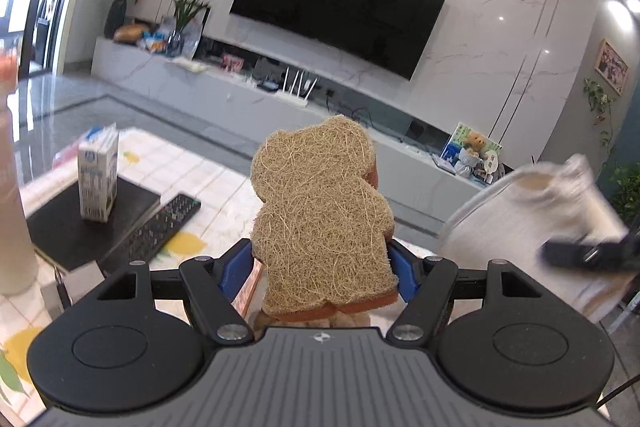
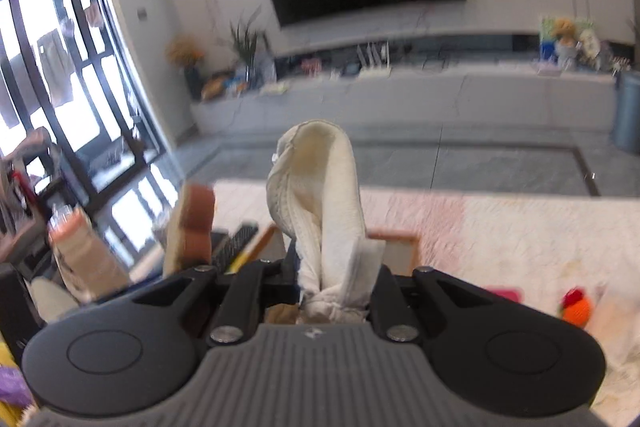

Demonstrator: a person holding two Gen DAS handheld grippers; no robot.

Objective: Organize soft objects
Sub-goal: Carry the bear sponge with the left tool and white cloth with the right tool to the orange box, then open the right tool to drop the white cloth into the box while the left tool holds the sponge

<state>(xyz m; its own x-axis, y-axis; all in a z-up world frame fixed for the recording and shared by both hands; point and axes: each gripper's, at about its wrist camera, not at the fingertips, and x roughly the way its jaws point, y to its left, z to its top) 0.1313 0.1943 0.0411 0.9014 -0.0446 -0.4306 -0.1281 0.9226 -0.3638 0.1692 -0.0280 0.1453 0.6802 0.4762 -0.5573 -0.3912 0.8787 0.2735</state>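
Note:
My left gripper (image 1: pixel 322 267) is shut on a bear-shaped sponge (image 1: pixel 320 211) with a tan fibre face and brown back, held upright above the table. It also shows edge-on in the right wrist view (image 2: pixel 192 227). My right gripper (image 2: pixel 334 279) is shut on a cream-white cloth (image 2: pixel 320 195) that stands up folded between its fingers. The cloth and right gripper appear blurred at the right of the left wrist view (image 1: pixel 532 211).
A milk carton (image 1: pixel 98 179) stands on a black book (image 1: pixel 84 223) beside a remote control (image 1: pixel 160 227) on the patterned tablecloth (image 1: pixel 224 195). A wooden tray edge (image 2: pixel 396 239) lies below the cloth. An orange knitted toy (image 2: pixel 576 307) lies right. A TV cabinet (image 1: pixel 280 107) stands beyond.

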